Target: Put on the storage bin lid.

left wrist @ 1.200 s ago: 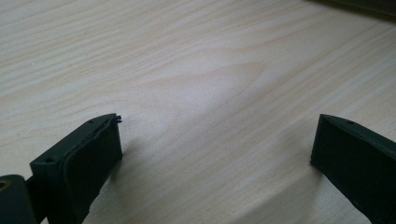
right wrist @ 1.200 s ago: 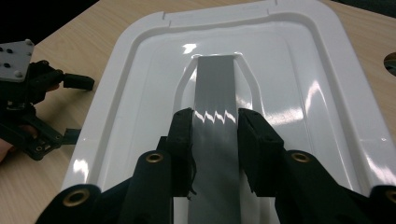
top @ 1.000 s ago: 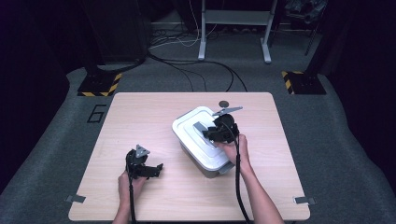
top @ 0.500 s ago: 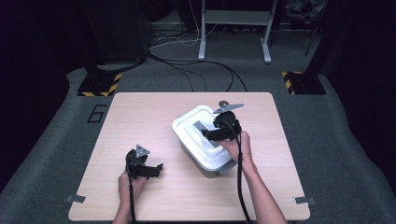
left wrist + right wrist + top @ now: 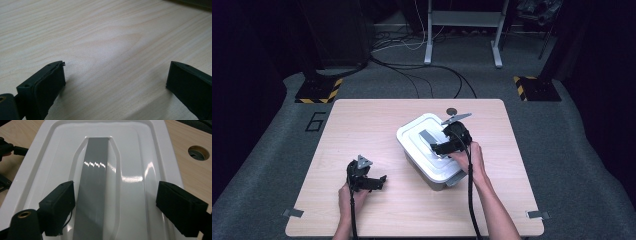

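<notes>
Bin (image 5: 432, 165) sits on the counter (image 5: 362, 125), right of centre, lid (image 5: 424, 137) on. Handle strip (image 5: 93, 185) runs along the lid's middle. Hole (image 5: 451, 111) in the counter just behind the bin. My right hand-held gripper (image 5: 443, 148) over the lid; my left hand-held gripper (image 5: 374, 182) near the front edge, left of the bin, well apart.
</notes>
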`<state>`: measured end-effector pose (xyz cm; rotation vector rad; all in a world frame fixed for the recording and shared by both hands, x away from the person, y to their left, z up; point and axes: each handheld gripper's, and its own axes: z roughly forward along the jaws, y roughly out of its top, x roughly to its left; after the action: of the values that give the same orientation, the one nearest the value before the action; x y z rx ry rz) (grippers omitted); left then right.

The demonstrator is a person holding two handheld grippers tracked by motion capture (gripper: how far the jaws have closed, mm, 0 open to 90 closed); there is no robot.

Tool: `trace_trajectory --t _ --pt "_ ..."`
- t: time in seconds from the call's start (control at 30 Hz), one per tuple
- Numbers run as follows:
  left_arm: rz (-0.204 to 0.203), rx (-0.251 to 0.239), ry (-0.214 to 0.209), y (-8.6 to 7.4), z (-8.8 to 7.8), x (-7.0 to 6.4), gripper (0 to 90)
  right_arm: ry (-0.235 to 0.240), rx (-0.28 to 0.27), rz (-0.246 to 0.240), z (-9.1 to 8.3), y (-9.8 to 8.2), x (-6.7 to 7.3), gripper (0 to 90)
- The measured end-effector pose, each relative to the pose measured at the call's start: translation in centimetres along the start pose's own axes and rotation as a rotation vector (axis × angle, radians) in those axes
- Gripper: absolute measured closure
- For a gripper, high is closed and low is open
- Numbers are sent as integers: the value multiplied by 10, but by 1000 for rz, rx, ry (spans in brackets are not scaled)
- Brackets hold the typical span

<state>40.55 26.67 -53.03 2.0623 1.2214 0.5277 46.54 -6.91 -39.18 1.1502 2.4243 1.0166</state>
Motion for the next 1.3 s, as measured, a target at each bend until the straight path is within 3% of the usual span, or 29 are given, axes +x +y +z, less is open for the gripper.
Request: trace_trajectory --t 0.2,0.3,0.57,0.97,1.1,1.3 --pt "0 0 0 0 0 0 14 15 -31 -6 -6 0 1 80" --pt "0 0 0 0 0 0 14 16 -75 -10 -21 -2 1 63" --pt "0 -1 0 0 0 0 15 -6 -127 -21 -56 -16 0 31" --pt "0 -1 0 0 0 0 15 -66 -176 17 -92 -65 -11 19" --pt "0 -1 0 0 0 0 15 -50 -177 42 -99 -82 -16 13" --pt "-1 -1 0 0 0 0 15 -71 -175 77 -103 -115 -23 14"
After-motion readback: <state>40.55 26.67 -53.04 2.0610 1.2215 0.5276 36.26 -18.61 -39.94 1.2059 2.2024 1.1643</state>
